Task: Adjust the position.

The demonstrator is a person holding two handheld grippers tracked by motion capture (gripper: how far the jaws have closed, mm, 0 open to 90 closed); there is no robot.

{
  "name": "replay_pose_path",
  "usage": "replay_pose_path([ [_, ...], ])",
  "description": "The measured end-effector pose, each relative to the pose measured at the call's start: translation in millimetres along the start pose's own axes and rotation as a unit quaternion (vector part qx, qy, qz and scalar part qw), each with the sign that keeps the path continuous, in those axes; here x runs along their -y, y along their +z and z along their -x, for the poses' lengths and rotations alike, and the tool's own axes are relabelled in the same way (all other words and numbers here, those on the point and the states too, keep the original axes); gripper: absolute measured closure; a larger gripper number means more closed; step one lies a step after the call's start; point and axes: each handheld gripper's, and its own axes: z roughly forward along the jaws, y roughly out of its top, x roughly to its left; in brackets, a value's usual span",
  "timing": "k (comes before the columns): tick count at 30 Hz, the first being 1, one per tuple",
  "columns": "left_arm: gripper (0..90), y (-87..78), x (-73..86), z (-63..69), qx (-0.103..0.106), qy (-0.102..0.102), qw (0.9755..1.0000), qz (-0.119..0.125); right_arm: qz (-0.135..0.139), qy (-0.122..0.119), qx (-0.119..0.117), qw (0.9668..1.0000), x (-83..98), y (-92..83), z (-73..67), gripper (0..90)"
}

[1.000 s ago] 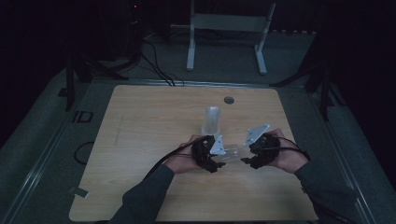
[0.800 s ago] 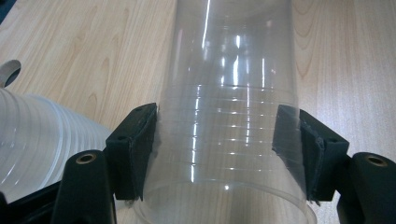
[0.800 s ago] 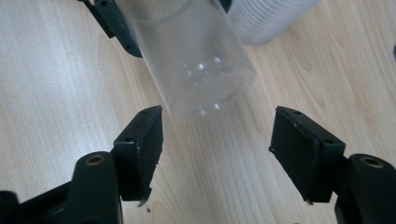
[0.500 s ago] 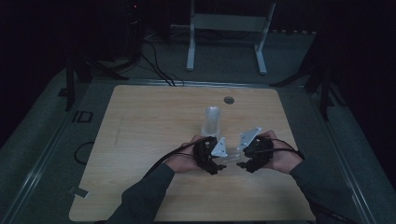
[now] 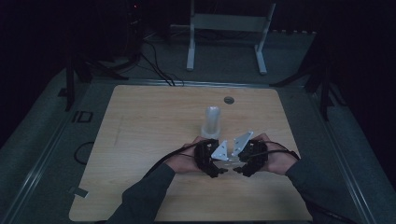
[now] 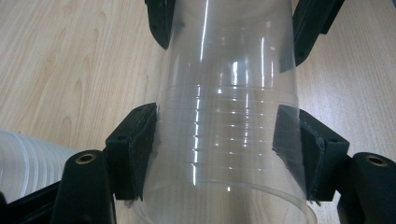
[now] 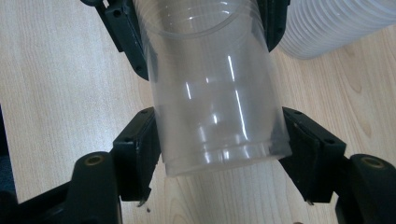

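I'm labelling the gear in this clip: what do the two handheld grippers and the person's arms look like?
Both the left gripper and the right gripper are black, with blocky black jaws, a grey three-cornered plate on top and a trailing black cable. The person wears dark long sleeves.

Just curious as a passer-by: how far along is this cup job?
Done: one clear plastic cup is apart from the stack of cups. In hand: the left gripper clamps its ribbed end, the right gripper, jaws just closing, its base. Left: setting it down; no separate cup stands on the table.

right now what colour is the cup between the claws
Clear, see-through plastic cup with fine ridges round it; the left gripper view shows it best.
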Motion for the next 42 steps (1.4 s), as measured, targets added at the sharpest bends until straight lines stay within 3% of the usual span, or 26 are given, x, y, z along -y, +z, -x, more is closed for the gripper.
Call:
replay_pose_path([
  [9, 29.8, -0.6, -1.3, 1.3, -0.013, 0.003, 0.9999, 0.005, -0.001, 0.001, 0.001, 1.0, 0.0, 1.1, 0.0, 40.2],
  [17, 26.6, -1.4, -2.9, -0.4, -0.009, -0.023, 0.9996, 0.01, 0.005, 0.004, 0.004, 1.0, 2.5, 0.9, 0.1, 41.6],
  [23, 19.5, -2.1, -3.9, -1.0, -0.017, -0.031, 0.9993, 0.014, 0.008, 0.011, 0.009, 0.9999, 4.9, 2.3, 1.2, 41.7],
  [42, 19.7, -12.6, 0.0, -9.2, -0.053, -0.064, 0.9954, 0.047, 0.012, 0.066, 0.031, 0.9973, 20.9, 6.9, 8.6, 41.6],
])
